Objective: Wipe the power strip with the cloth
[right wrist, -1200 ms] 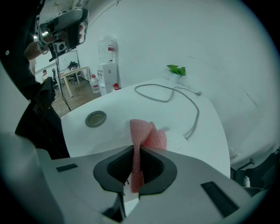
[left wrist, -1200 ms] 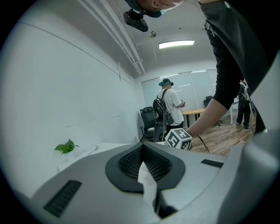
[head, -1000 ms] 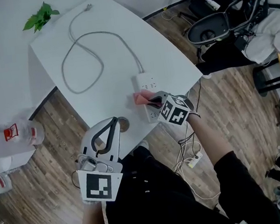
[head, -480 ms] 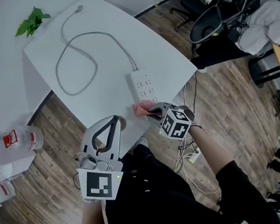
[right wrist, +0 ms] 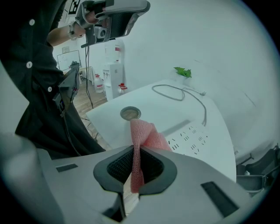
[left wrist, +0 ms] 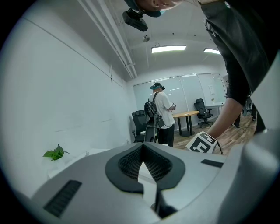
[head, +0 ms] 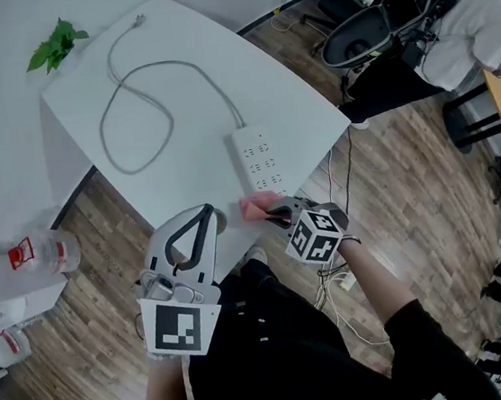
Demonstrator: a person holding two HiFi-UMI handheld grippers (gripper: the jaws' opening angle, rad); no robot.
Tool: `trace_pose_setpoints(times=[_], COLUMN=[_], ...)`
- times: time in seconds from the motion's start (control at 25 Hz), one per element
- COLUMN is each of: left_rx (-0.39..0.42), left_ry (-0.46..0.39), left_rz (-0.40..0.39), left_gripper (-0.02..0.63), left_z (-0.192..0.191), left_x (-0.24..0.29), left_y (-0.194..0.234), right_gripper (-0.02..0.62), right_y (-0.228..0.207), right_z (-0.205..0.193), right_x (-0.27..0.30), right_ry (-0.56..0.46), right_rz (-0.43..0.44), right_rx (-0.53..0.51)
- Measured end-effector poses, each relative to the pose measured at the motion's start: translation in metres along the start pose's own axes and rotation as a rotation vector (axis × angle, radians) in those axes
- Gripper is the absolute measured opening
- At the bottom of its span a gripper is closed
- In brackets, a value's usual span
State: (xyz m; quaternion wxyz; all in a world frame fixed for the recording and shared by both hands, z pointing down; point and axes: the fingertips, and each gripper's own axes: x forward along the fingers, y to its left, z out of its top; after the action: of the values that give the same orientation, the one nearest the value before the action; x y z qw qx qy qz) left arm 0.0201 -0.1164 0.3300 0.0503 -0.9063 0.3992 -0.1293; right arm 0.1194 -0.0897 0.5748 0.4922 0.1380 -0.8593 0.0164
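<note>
Pink cloth (head: 253, 208) in right tongs (head: 277, 213)

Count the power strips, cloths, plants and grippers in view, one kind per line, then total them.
power strip: 1
cloth: 1
plant: 1
grippers, left gripper and right gripper: 2
Total: 5

An office: a white counter (head: 191, 157) stands on a wood-plank floor (head: 411, 175), with black swivel chairs (head: 367, 44) at two o'clock and water jugs (head: 44, 252) at nine. Beyond are ceiling strip lights (left wrist: 168, 49), glass partitions (left wrist: 192, 89), a meeting table (left wrist: 186, 114), a standing person (left wrist: 161, 109) and a water dispenser (right wrist: 114, 72).
</note>
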Motion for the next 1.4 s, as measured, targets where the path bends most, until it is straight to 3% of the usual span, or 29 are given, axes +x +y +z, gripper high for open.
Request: trace_pose_setpoints(times=[0.32, 0.76, 1.12, 1.4], left_rx=[0.016, 0.045, 0.109, 0.119], left_ry=[-0.019, -0.036, -0.061, -0.076], left_rz=[0.002, 0.014, 0.024, 0.033], left_gripper=[0.009, 0.009, 0.009, 0.009], left_z=[0.006, 0.02, 0.034, 0.041], left_x=[0.001, 0.002, -0.01, -0.014], left_y=[0.005, 0.014, 0.026, 0.029], right_gripper=[0.048, 0.048, 0.048, 0.048], right_y=[-0.009, -0.057, -0.061, -0.062], right_z=[0.012, 0.08, 0.141, 0.163], right_x=[-0.011, -0.09, -0.148, -0.173], right_ry=[-0.008, -0.286, -0.501, -0.563], right_rz=[-0.095, -0.381, -0.484, -0.523], right_rx=[0.027, 0.277, 0.279, 0.284])
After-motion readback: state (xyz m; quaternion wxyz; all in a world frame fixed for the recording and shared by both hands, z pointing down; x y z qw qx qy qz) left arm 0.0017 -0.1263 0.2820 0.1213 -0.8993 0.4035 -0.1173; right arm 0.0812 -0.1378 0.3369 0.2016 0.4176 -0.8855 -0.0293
